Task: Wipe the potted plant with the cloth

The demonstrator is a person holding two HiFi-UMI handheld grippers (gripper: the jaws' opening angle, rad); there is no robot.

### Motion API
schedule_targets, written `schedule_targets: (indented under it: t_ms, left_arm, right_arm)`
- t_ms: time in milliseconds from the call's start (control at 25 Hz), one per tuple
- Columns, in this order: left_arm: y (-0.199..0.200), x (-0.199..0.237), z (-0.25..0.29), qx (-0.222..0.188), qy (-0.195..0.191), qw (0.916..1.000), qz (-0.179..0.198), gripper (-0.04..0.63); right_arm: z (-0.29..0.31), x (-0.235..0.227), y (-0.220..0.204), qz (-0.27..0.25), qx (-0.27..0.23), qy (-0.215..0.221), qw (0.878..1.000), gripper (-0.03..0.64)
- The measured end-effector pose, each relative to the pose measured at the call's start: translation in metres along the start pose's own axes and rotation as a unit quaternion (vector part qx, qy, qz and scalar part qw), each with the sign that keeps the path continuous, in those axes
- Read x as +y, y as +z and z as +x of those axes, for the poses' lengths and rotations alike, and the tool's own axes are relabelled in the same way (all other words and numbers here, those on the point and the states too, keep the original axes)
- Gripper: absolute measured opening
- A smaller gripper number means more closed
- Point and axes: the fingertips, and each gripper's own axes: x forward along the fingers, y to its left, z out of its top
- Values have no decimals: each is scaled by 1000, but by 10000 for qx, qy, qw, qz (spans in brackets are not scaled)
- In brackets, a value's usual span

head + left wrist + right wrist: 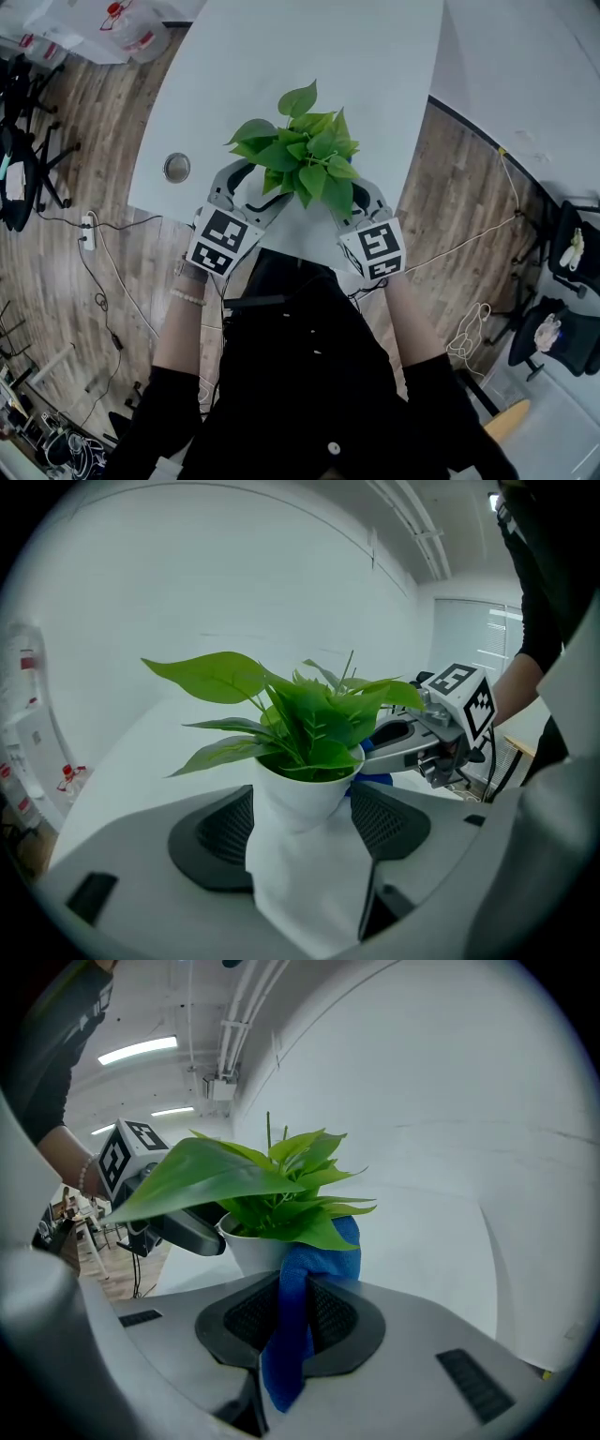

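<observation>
White table, wood floor, black chairs

White table ahead of me, round metal grommet near its left edge. Wood floor on both sides. Black office chairs far left. White power strip on floor, black cable trailing from it. Clear plastic jug top left. Ceiling light strip lit.

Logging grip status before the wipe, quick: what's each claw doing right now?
Left claw: closed on the white plant pot.
Right claw: closed on the blue cloth.
</observation>
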Motion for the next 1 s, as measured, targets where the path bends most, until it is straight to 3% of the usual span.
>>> schedule_targets:
  t_ms: [200, 360, 1000]
  left_arm:
    - [7, -1, 4, -62, -166, 9992, 359, 319]
    - [9, -2, 6, -99, -45, 9993, 370, 318]
    - [6, -17, 12, 31, 941, 9949, -370, 311]
  right_arm:
    - [7, -6, 3, -130, 20, -33, 9999, 84]
    - [6, -10, 4, -139, 20, -67, 9999, 84]
    - [-14, 26, -8, -5, 41, 161, 9999, 84]
